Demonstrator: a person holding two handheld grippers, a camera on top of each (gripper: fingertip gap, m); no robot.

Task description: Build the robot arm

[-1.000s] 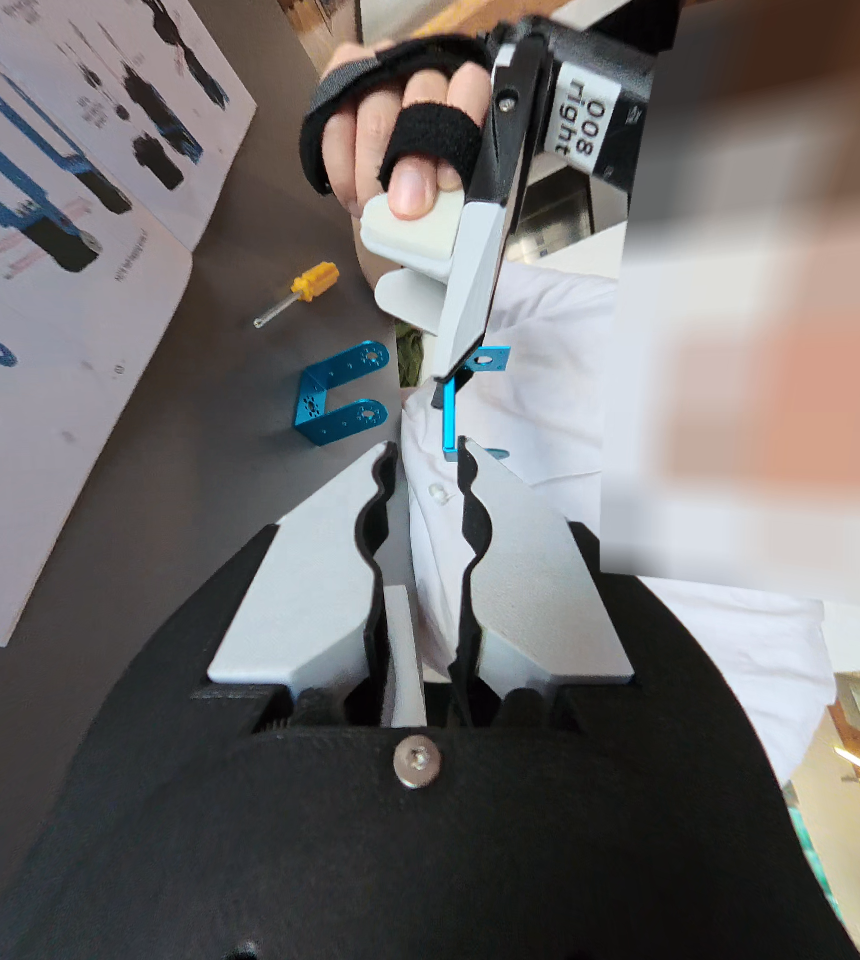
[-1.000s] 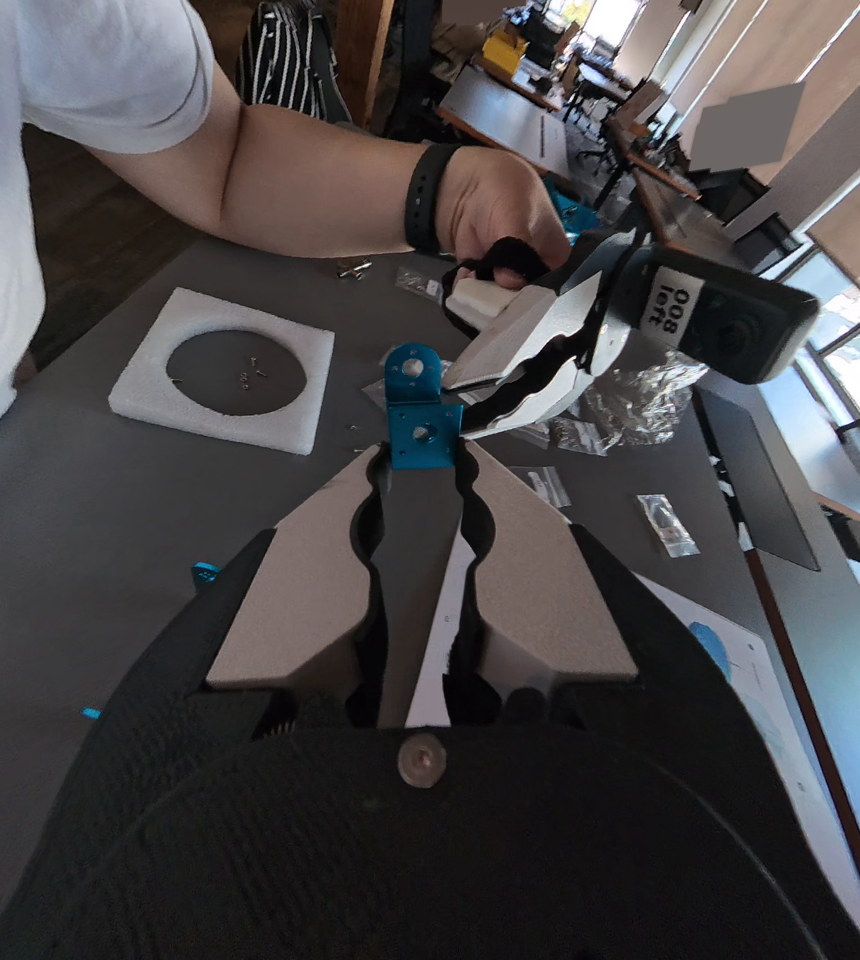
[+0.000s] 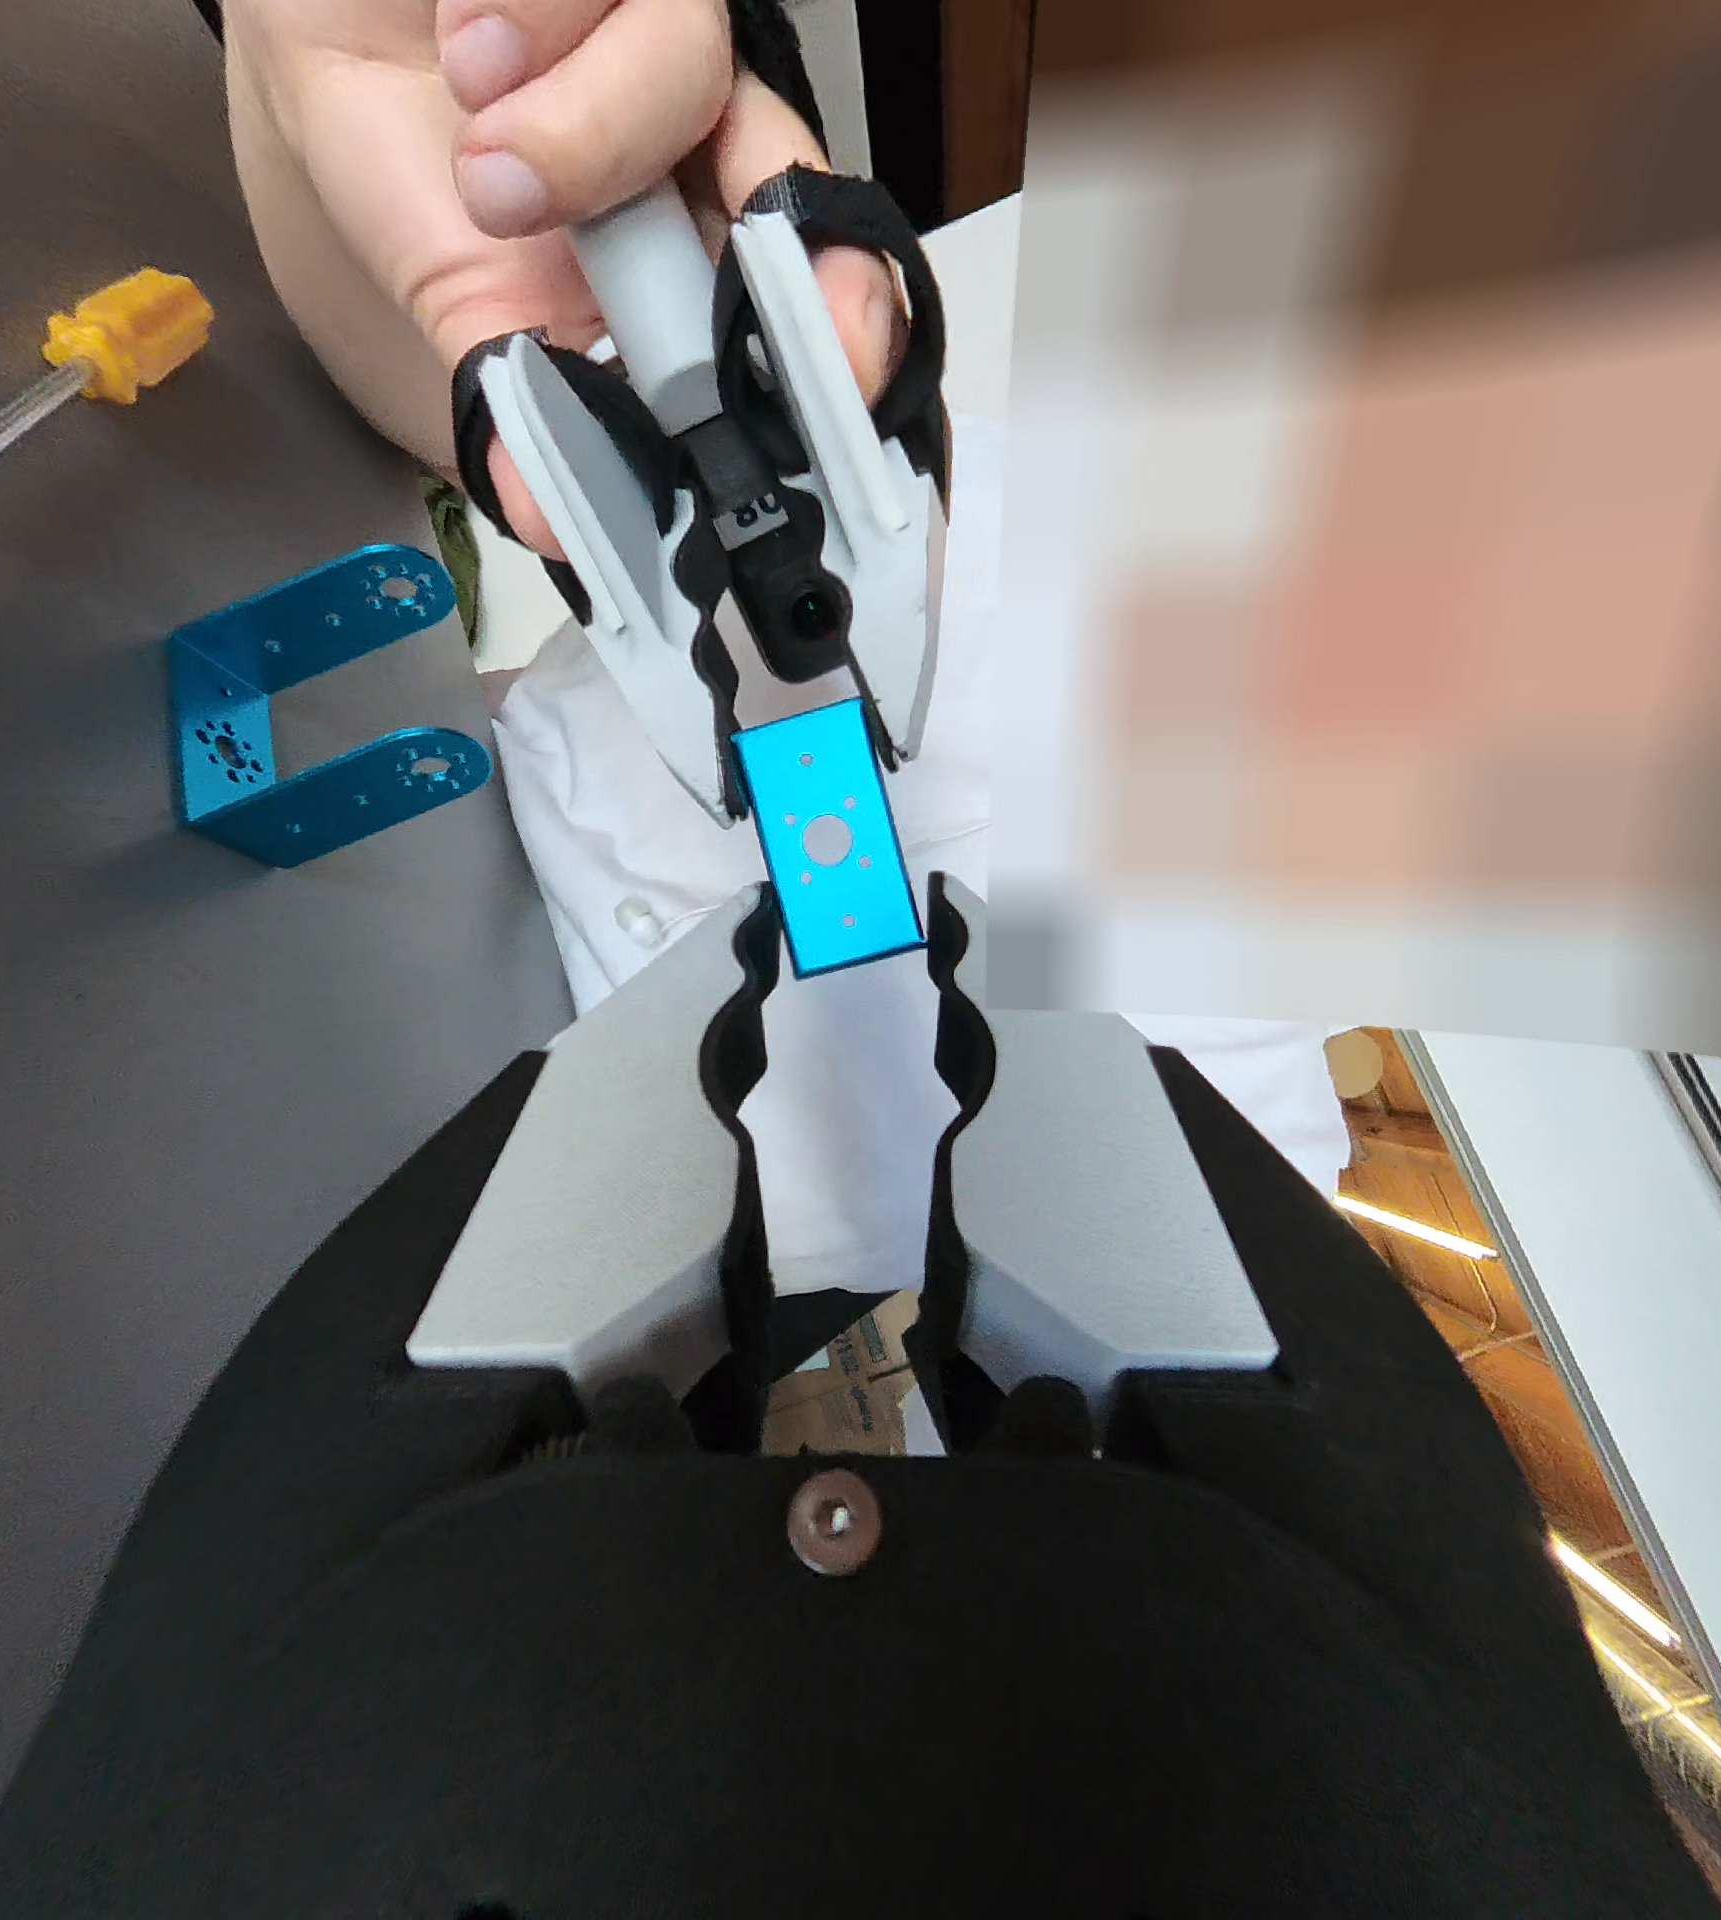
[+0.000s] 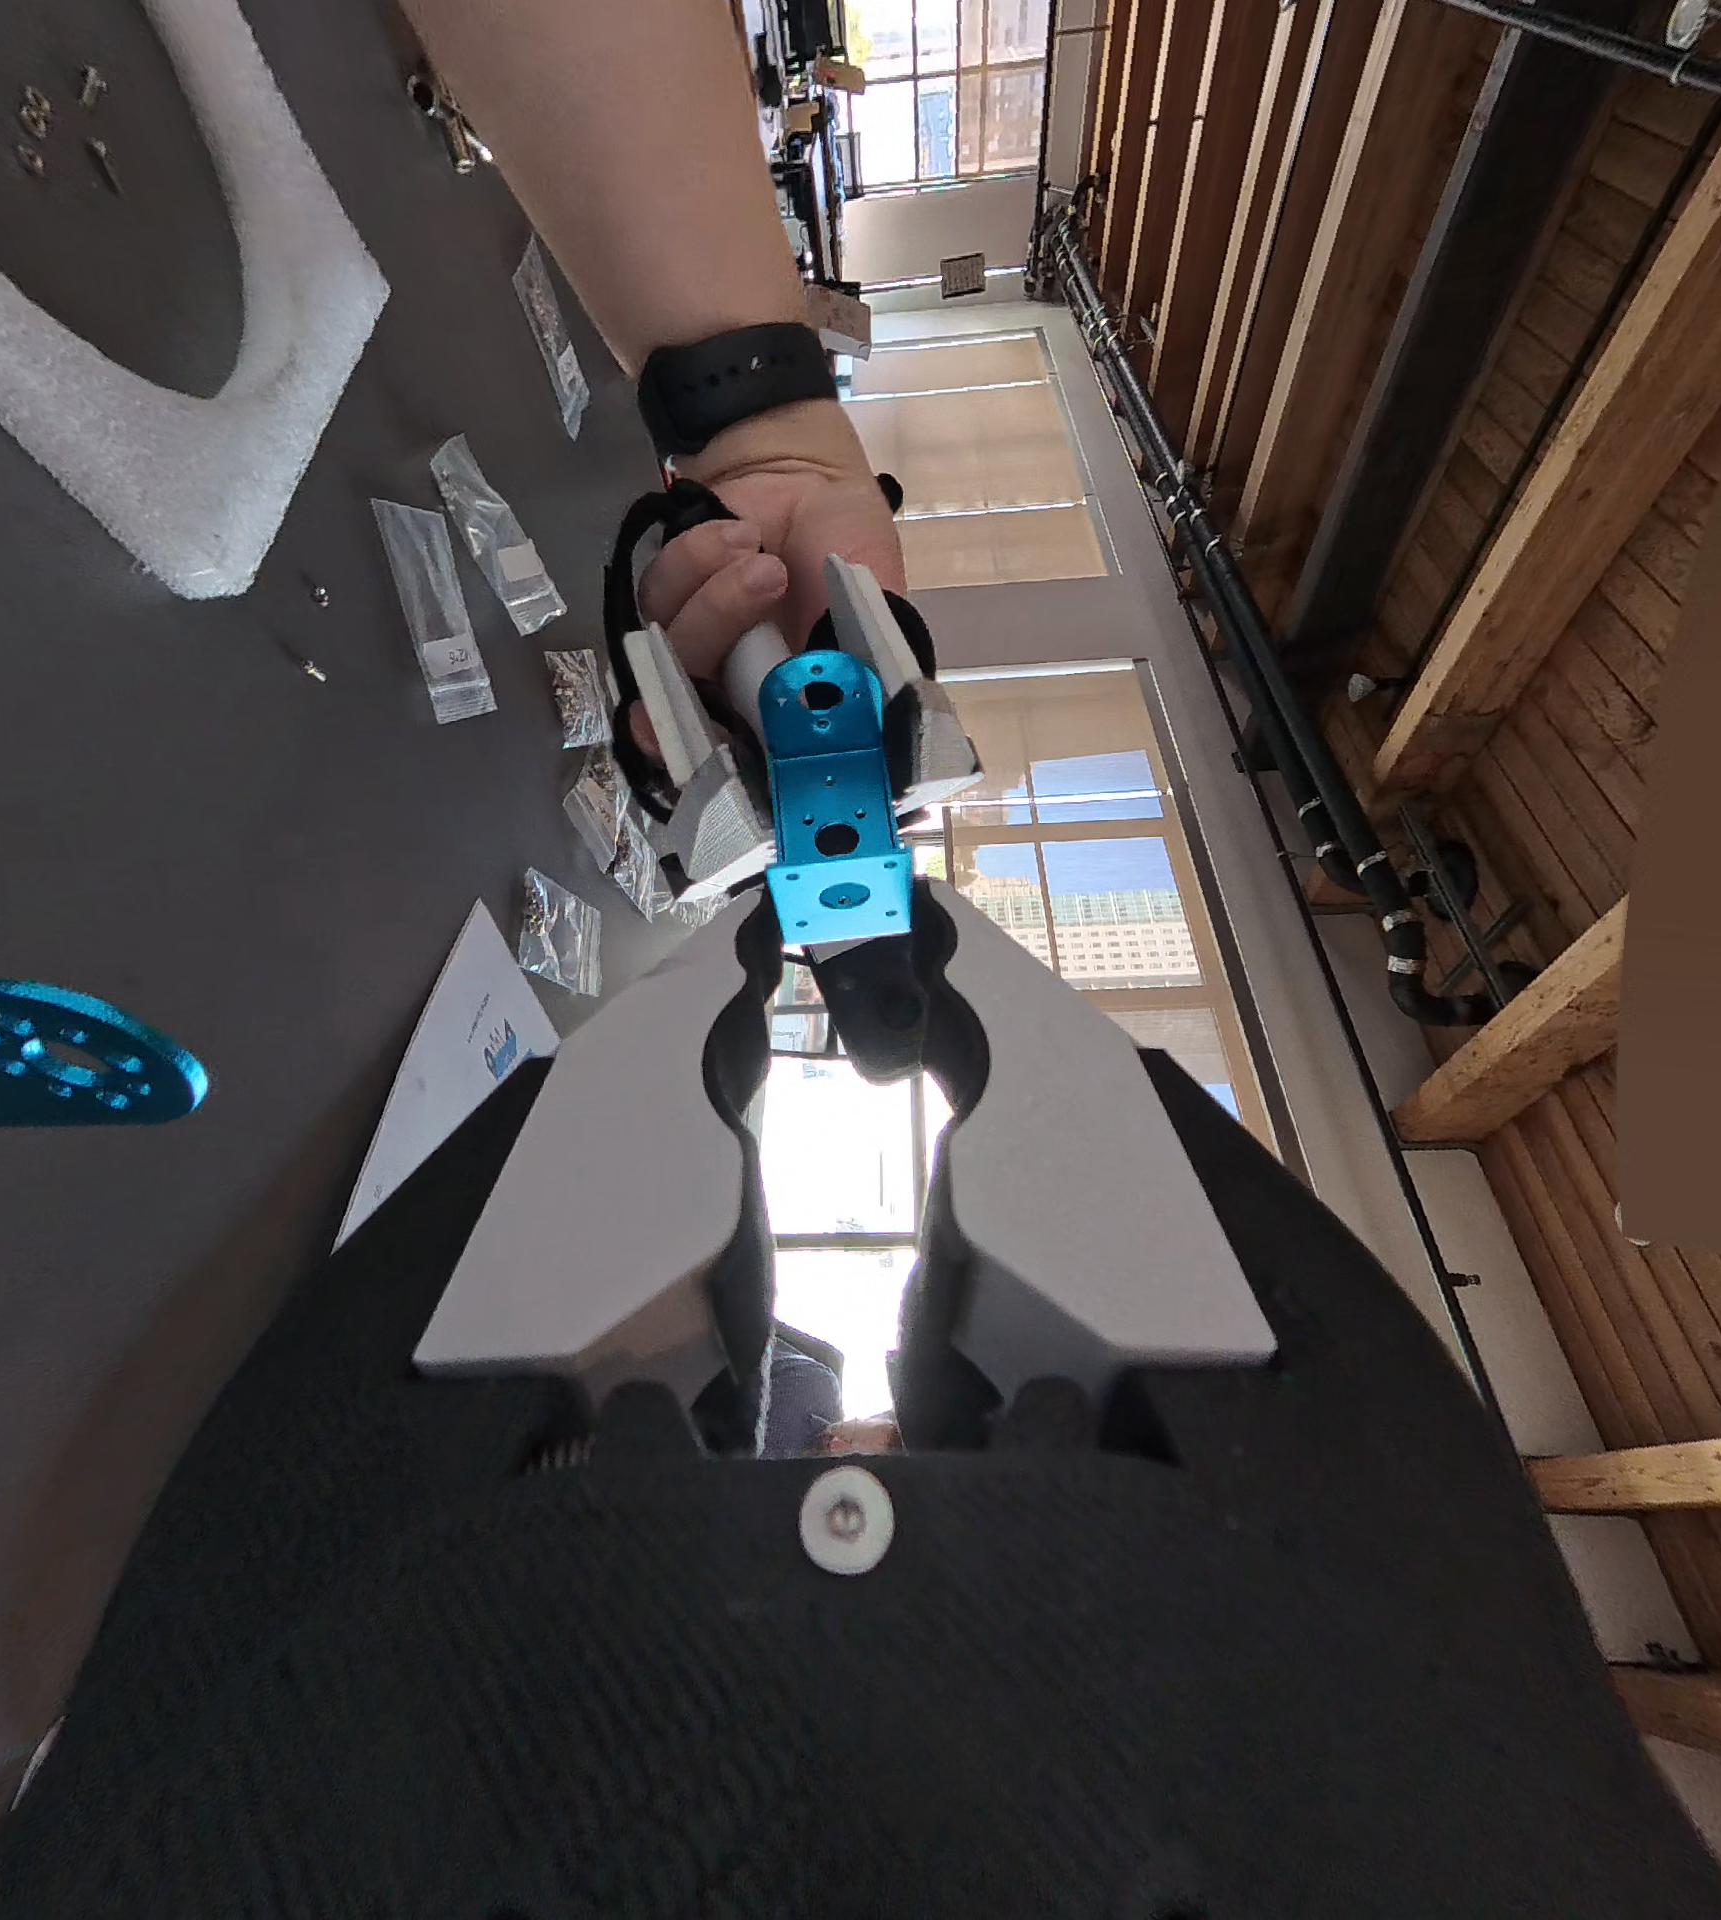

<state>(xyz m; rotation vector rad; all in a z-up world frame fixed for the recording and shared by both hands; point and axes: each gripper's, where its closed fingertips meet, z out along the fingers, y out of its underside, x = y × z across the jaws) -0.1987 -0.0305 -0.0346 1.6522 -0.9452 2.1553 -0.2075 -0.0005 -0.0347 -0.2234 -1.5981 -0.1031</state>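
Your two grippers face each other tip to tip above the dark table point(image 3: 160, 1143). Between them hangs the small blue anodised metal bracket point(image 3: 830, 850), its long axis along both. Your right gripper point(image 4: 840, 930) pinches one end; your left gripper point(image 3: 843, 930) brackets the other, whether gripping I cannot tell.

Unquoted label on opposite gripper point(image 3: 802, 665)

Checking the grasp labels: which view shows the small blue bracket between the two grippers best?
The right wrist view. There the small blue bracket shows its folded shape, two holed faces and rounded tab, with the right gripper and left gripper both on it. The left wrist view gives only one flat holed face.
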